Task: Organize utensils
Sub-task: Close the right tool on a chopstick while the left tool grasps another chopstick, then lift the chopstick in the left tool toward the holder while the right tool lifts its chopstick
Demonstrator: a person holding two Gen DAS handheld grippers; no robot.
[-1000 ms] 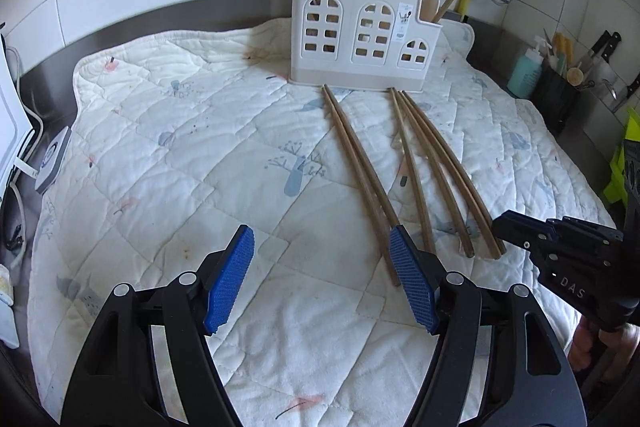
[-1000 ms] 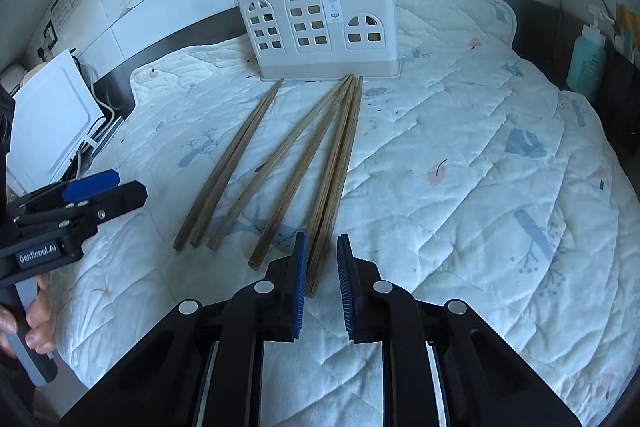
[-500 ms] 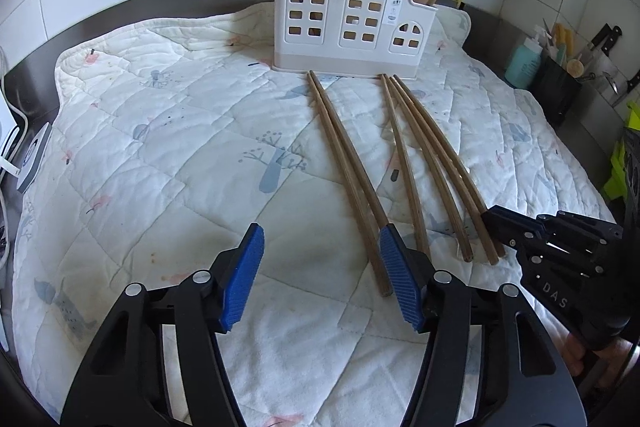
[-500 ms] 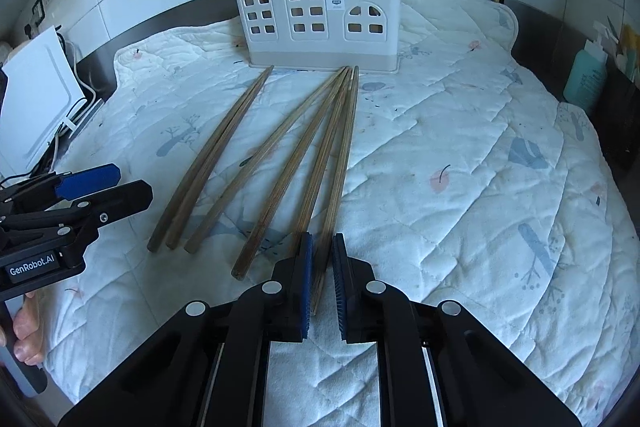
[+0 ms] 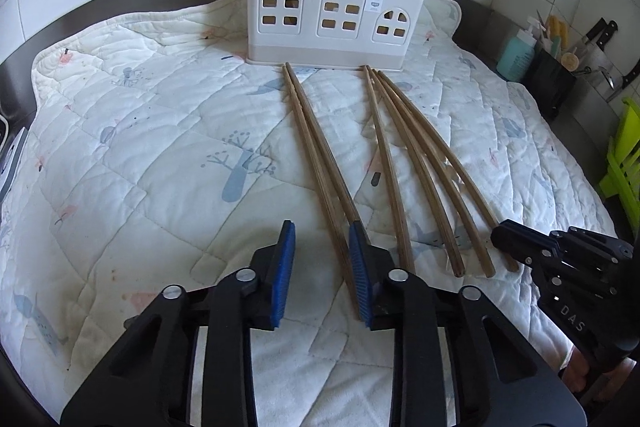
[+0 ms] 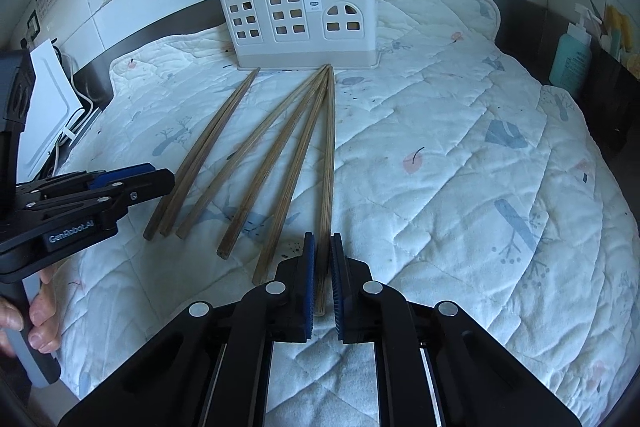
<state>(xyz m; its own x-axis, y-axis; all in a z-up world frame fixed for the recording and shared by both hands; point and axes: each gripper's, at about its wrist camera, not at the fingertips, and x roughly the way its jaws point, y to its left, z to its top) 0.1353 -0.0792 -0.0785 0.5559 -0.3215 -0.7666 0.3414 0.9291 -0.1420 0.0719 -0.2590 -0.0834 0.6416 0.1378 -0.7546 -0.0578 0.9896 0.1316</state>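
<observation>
Several long wooden chopsticks lie fanned on a white quilted mat, their far tips against a white utensil holder with arched windows. More sticks stand in the holder. My left gripper is low over the near ends of the left pair of chopsticks. Its jaws are closing, the pair lies between them beside the right pad, and nothing is pinched. My right gripper is shut on the near end of the rightmost chopstick. Each gripper shows in the other's view: right gripper, left gripper.
A teal bottle and a black knife holder stand on the steel counter to the right. A white appliance with cables sits at the left. Tiled wall and pipes rise behind the holder. A person's hand grips the left handle.
The left gripper moved forward and down onto the left pair of chopsticks while its jaws narrowed a lot. The right gripper's jaws closed the last bit onto the rightmost chopstick.
</observation>
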